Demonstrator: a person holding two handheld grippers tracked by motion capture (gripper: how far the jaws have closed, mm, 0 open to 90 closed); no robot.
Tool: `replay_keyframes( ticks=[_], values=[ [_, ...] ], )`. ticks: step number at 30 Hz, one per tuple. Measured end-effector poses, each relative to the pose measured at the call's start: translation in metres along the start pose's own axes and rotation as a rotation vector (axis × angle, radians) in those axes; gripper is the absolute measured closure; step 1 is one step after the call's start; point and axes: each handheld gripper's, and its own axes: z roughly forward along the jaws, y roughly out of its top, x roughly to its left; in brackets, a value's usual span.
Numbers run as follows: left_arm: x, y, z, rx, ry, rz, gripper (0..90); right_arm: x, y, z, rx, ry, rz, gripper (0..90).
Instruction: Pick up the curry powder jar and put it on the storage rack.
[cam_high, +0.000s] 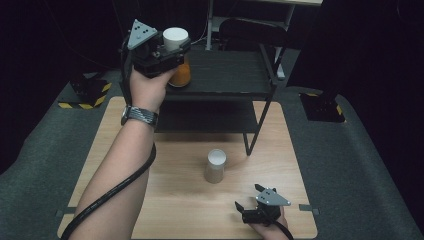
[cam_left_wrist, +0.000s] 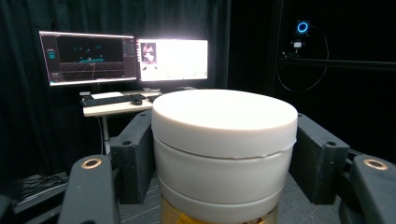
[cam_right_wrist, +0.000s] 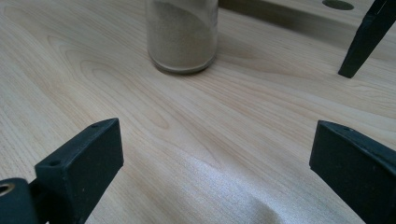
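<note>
- Surface (cam_high: 175, 200) — a pale wooden board, with a black two-tier shelf (cam_high: 225, 75) standing at its far end.
- Left tool (cam_high: 172, 50) — raised over the shelf's top tier, jaws clenched on the white lid of an orange-filled jar (cam_high: 176, 39); in the left gripper view the lid (cam_left_wrist: 224, 121) sits tight between both black jaws.
- Right tool (cam_high: 248, 196) — resting at the surface's near right corner, jaws released and wide apart, nothing between them.
- Beige jar (cam_high: 215, 166) — upright at mid-surface, white-lidded, well apart from the right tool; its sandy contents (cam_right_wrist: 182, 35) show in the right gripper view.
</note>
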Motion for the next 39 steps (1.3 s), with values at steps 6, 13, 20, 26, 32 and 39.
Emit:
replay_keyframes(
  ticks=[6, 13, 20, 26, 32, 39],
  values=[
    [-0.001, -0.002, -0.002, -0.005, 0.008, -0.013, 27.8, 0.000, 0.000, 0.000, -0.001, 0.002, 0.001, 2.3],
    [-0.008, -0.003, -0.009, -0.004, 0.054, -0.026, 7.4, 0.000, 0.000, 0.000, 0.002, -0.001, 0.000, 2.3],
    [-0.003, 0.000, -0.022, 0.014, 0.035, -0.024, 0.4, 0.001, 0.001, 0.000, 0.003, -0.006, -0.005, 2.3],
    [0.001, -0.003, -0.037, 0.024, 0.021, -0.001, 0.3, 0.001, 0.001, 0.000, 0.004, -0.005, -0.006, 2.3],
    [0.003, -0.015, -0.056, 0.034, 0.009, 0.016, 0.4, 0.003, 0.001, 0.001, 0.008, -0.009, -0.011, 2.3],
    [0.006, -0.034, -0.076, 0.044, -0.025, 0.019, 0.4, 0.003, 0.002, 0.001, 0.010, -0.013, -0.016, 2.3]
  ],
)
